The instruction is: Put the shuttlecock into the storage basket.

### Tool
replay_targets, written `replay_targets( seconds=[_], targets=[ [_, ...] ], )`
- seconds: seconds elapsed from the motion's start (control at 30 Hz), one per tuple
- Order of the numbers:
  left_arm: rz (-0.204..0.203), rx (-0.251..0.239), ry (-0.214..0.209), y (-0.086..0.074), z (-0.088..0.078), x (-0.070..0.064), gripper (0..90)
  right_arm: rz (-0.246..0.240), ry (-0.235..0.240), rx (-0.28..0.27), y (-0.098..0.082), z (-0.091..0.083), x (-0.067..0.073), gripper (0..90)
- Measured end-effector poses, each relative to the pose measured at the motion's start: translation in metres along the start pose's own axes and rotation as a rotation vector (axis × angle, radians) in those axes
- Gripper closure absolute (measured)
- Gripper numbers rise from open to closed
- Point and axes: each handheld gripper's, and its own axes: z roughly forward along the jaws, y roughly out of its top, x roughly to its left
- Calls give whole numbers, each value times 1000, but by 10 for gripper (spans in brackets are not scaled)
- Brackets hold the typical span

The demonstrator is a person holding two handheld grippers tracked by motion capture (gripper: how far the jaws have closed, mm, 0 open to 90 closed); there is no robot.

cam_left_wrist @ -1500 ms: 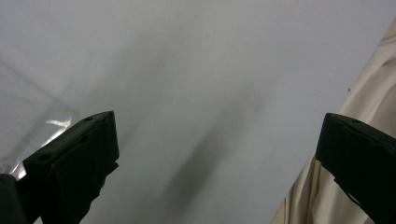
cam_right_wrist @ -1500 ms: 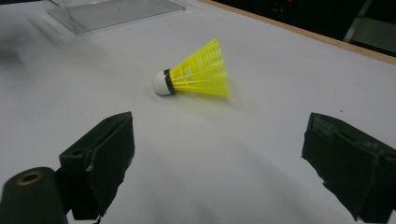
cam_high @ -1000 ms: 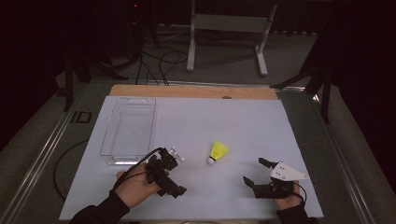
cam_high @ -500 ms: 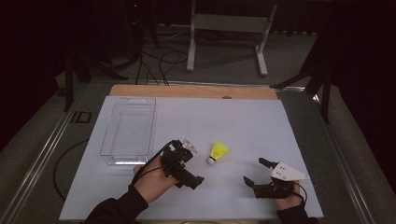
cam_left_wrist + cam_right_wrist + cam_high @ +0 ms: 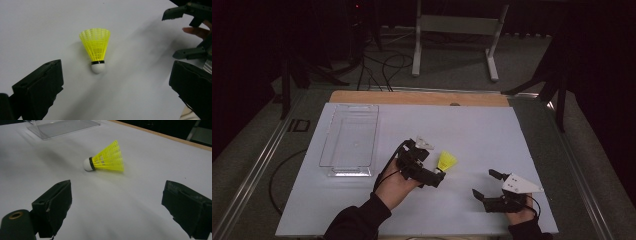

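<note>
**Shuttlecock lies free between your two spread grippers**

Your left gripper sits just beside the yellow shuttlecock, jaws spread wide and holding nothing. In the left gripper view the shuttlecock lies on its side ahead of the jaws, white cork tip toward you, not touching either jaw. Your right gripper rests near the front right of the white table sheet, well apart from the shuttlecock, jaws also released and empty. In the right gripper view the shuttlecock lies across your line, cork to the left, with bare sheet between it and the jaws. A clear plastic tray stands to the left of your left hand, empty and out of the way. Your right gripper's jaws show past the shuttlecock at the upper right of the left gripper view.
</note>
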Motion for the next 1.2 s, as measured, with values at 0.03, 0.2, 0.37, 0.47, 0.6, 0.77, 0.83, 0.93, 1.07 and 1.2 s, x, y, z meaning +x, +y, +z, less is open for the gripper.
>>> replay_targets(
  seconds=[0.03,0.2,0.37,0.47,0.6,0.77,0.83,0.93,1.07,1.2],
  targets=[
    [-2,11,-2,2,3,0,0,0,0,0,0,0,0,96],
    [-10,48,17,6,20,1,1,1,-1,-1,0,0,0,96],
    [-28,66,20,11,34,4,1,7,1,2,0,0,0,96],
    [-49,72,21,14,42,7,1,6,2,1,-1,0,0,96],
    [-69,91,15,15,51,10,2,7,4,1,-1,0,0,96],
    [-86,125,7,14,63,14,2,7,6,1,-1,1,0,96],
    [-86,145,1,14,68,16,8,7,7,2,-1,1,0,96],
    [-89,174,-6,14,74,19,20,8,7,3,-1,1,-1,96],
    [-95,201,-10,12,80,21,44,13,8,7,-1,1,-1,96],
    [-94,227,-31,11,84,23,84,14,9,7,-2,1,-1,96]
  ],
)
